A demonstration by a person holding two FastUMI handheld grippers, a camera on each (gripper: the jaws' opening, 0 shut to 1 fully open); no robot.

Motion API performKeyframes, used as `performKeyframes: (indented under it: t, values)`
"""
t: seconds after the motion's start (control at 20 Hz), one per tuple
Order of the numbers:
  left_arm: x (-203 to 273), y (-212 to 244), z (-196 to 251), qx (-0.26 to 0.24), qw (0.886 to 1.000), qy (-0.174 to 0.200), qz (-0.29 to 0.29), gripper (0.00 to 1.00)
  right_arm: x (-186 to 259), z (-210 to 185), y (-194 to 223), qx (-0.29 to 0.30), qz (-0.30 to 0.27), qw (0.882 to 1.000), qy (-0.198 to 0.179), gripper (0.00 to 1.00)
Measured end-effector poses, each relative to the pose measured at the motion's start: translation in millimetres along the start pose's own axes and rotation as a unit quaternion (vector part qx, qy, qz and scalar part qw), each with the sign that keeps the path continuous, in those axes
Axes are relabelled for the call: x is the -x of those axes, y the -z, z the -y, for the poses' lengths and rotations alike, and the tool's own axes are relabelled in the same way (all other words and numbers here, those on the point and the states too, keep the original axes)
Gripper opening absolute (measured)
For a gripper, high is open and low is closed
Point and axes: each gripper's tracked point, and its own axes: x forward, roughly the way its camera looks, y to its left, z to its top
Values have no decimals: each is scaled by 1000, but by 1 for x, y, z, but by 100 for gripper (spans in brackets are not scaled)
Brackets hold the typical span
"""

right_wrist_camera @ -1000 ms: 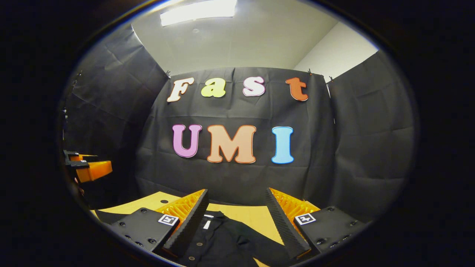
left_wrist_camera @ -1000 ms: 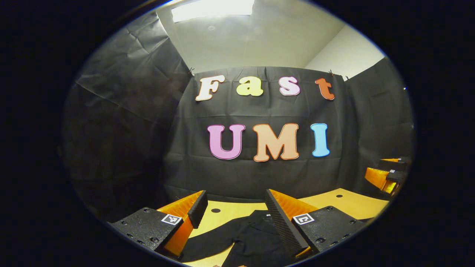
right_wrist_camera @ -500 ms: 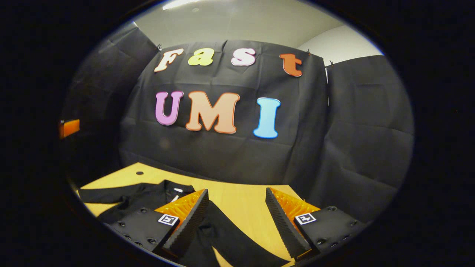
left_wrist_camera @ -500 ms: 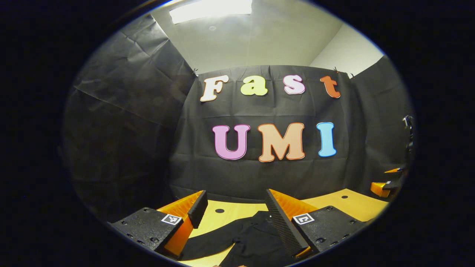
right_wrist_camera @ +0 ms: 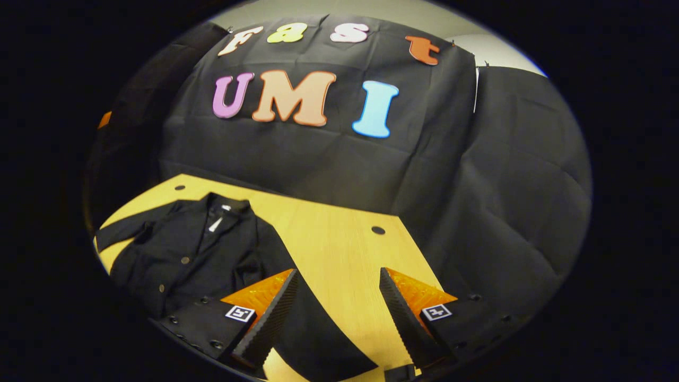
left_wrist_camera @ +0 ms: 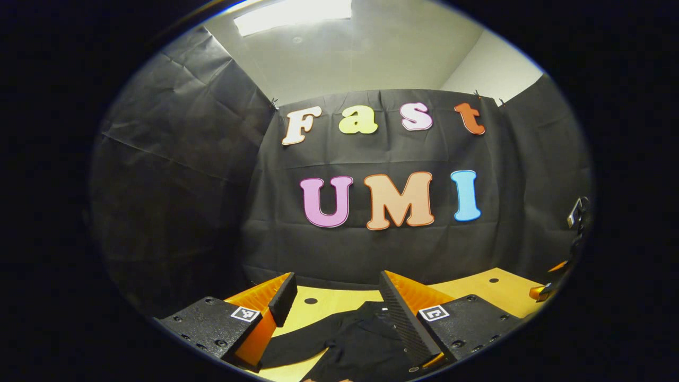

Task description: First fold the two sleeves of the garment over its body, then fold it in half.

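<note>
Black jacket (right_wrist_camera: 191,254) lies flat on the wooden table (right_wrist_camera: 339,249), sleeves unfolded. Over the last second the right gripper (right_wrist_camera: 334,313) has tipped downward, bringing one sleeve (right_wrist_camera: 318,339) between its wide-open, empty fingers, probably lining up the first fold. The left gripper (left_wrist_camera: 334,307) hovers, equally wide and empty, above the jacket.

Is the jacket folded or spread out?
Spread: the jacket lies flat on the table, both sleeves out sideways, unfolded.
</note>
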Motion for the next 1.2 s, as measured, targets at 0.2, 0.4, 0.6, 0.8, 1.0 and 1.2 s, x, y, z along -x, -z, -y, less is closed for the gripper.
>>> performKeyframes:
  t: [0.2,0.4,0.6,0.8,1.0,1.2]
  values:
    - [1,4,10,-2,1000,-5,-6,93,-13,8,41,19,-58,998,-16,98]
    - [1,6,17,-9,1000,-14,-12,92,-25,12,81,31,-113,992,-38,98]
    - [2,15,26,-13,999,-21,-25,92,-25,13,131,35,-195,978,-64,100]
    - [3,20,39,-14,999,-26,-37,92,-26,17,168,54,-262,959,-90,100]
    - [3,20,51,-22,999,-32,-35,92,-17,17,188,57,-310,942,-116,100]
    - [6,21,65,-26,998,-36,-37,92,-5,14,201,46,-362,918,-156,99]
